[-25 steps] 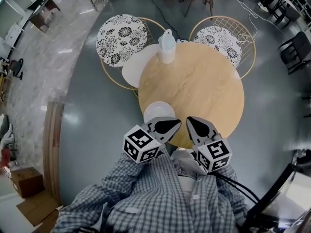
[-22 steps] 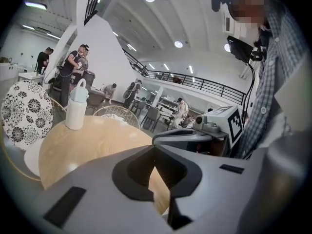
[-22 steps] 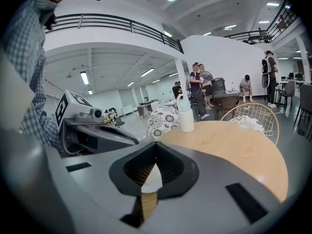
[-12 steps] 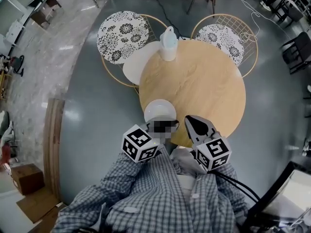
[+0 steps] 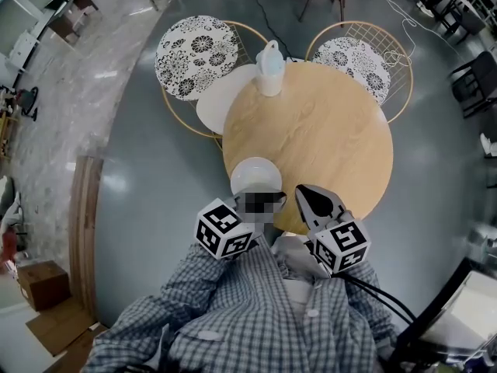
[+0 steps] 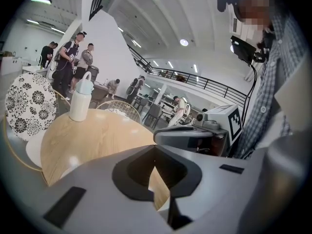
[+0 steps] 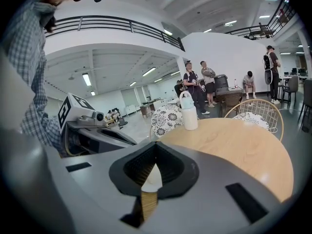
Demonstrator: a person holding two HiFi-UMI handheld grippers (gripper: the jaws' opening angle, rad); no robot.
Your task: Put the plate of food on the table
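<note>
A white plate (image 5: 255, 176) sits on the near left rim of the round wooden table (image 5: 326, 130); I cannot make out food on it. My left gripper (image 5: 279, 200) hovers just in front of the plate, partly under a mosaic patch. Its jaws (image 6: 155, 152) are shut with nothing between them, and only table wood shows through the gap. My right gripper (image 5: 303, 195) is beside it over the table's near edge, also shut and empty (image 7: 156, 147). Through its jaw gap I see a bit of the white plate (image 7: 152, 178).
A white bottle (image 5: 269, 70) stands at the table's far edge. Two wire chairs with floral cushions (image 5: 195, 57) (image 5: 356, 64) stand behind the table, with a small white round top (image 5: 217, 103) at the far left. People stand in the background (image 7: 207, 84).
</note>
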